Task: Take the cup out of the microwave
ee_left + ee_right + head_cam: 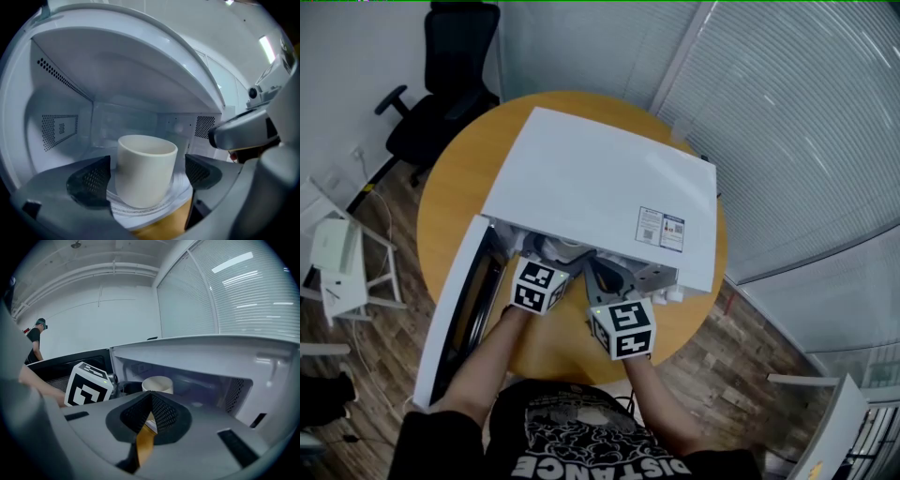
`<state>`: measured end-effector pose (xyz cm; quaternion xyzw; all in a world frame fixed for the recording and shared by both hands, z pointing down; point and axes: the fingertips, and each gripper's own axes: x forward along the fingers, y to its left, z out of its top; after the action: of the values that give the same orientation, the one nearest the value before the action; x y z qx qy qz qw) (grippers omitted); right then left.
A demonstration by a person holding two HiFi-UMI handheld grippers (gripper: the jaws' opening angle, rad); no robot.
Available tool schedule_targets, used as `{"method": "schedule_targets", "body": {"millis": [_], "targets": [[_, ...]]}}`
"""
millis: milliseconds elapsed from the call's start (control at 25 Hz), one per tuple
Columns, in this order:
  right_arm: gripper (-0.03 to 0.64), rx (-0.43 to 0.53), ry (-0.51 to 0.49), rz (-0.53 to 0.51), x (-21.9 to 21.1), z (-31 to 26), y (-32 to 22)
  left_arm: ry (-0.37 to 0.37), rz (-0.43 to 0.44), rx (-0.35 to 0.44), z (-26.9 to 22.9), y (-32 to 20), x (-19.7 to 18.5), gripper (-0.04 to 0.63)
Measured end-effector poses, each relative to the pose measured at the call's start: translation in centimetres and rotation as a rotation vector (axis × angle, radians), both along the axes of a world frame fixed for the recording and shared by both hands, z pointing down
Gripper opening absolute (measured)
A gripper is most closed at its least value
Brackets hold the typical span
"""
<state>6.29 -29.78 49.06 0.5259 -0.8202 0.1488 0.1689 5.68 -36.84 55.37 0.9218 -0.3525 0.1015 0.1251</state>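
Inside microwave (600,187), cup (145,171) upright btwn spread jaws of left tool (146,177)

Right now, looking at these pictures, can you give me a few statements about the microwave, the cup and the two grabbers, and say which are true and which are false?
1. The microwave has its door open. True.
2. The cup lies on its side. False: it stands upright on the glass turntable inside the microwave.
3. The left gripper has its jaws open, one on each side of the cup. True.
4. The right gripper holds the cup. False: its jaws are closed together with nothing between them.
5. The microwave sits on a square glass table. False: the table is round and wooden.
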Motion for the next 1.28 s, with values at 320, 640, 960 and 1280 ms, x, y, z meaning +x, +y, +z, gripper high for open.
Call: {"method": "schedule_targets", "body": {"millis": [320,640,960,1280], "targets": [[0.015,-0.004,-0.003,0.028,0.6,0.3,-0.4,-0.012,0.032,0.014,0.3,-0.8,0.7,0.485],[0.017,-0.014,0.0,0.05,1.2,0.6,-0.6,-0.045,0.033,0.037,0.6,-1.5,1.1,0.484],[0.015,-0.019,0.0,0.062,1.6,0.8,-0.5,-0.059,0.021,0.032,0.3,-1.9,1.2,0.445],[0.015,-0.016,0.0,0.057,1.4,0.8,-0.3,-0.07,0.02,0.053,-0.2,-1.8,1.0,0.44]]}}
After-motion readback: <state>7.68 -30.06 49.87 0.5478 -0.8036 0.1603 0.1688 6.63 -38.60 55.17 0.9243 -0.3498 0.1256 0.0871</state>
